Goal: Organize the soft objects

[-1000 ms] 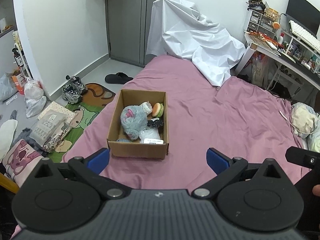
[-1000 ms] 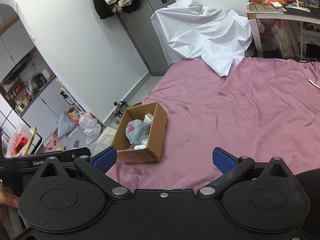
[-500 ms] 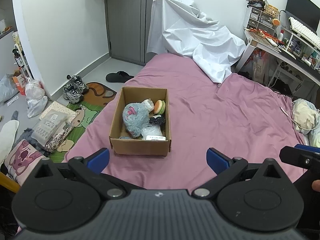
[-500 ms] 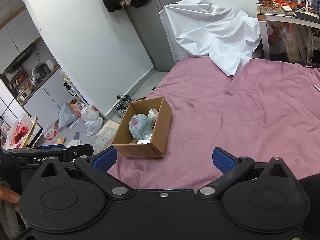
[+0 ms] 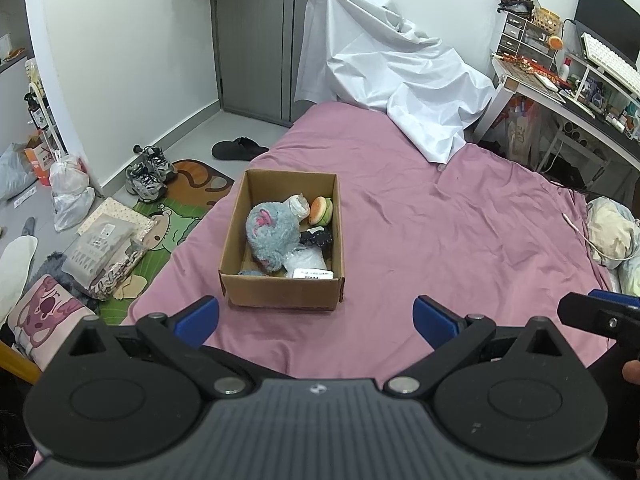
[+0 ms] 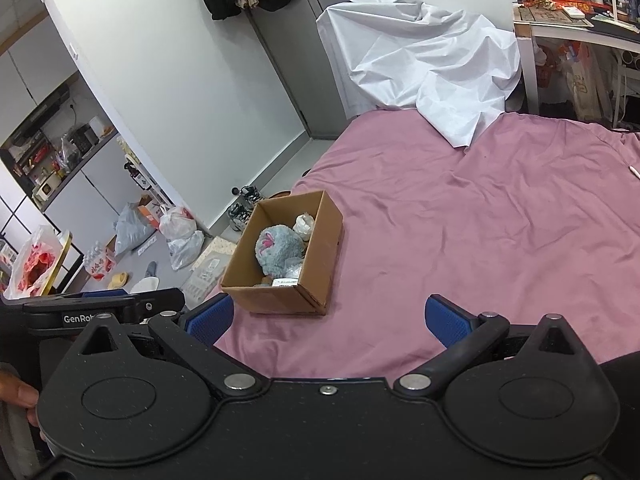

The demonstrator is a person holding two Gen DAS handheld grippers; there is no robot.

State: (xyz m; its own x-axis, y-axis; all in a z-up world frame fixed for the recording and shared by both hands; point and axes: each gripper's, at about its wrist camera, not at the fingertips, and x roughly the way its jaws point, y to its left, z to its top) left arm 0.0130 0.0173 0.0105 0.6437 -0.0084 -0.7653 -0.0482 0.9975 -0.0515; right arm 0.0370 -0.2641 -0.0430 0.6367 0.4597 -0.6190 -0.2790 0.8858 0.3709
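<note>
A brown cardboard box (image 5: 280, 294) stands on the pink bed near its left edge; it also shows in the right wrist view (image 6: 320, 240). Inside lie a grey-blue plush toy (image 5: 270, 236), a burger-shaped toy (image 5: 321, 210), a small black soft item (image 5: 318, 236) and a white wrapped packet (image 5: 306, 266). My left gripper (image 5: 316, 318) is open and empty, held back from the box's near wall. My right gripper (image 6: 330, 320) is open and empty, to the right of the left one, the box ahead on its left.
The pink bedsheet (image 5: 460, 240) spreads right of the box. A white sheet (image 5: 392, 88) drapes over the bed's far end. A cluttered desk (image 5: 580, 92) stands at right. Shoes (image 5: 146, 174), bags and a mat lie on the floor at left. A pillow (image 5: 612, 232) lies at right.
Both grippers have drifted slightly, so the box sits a little further right in both views. Both stay open and empty. The box's contents have not moved.
</note>
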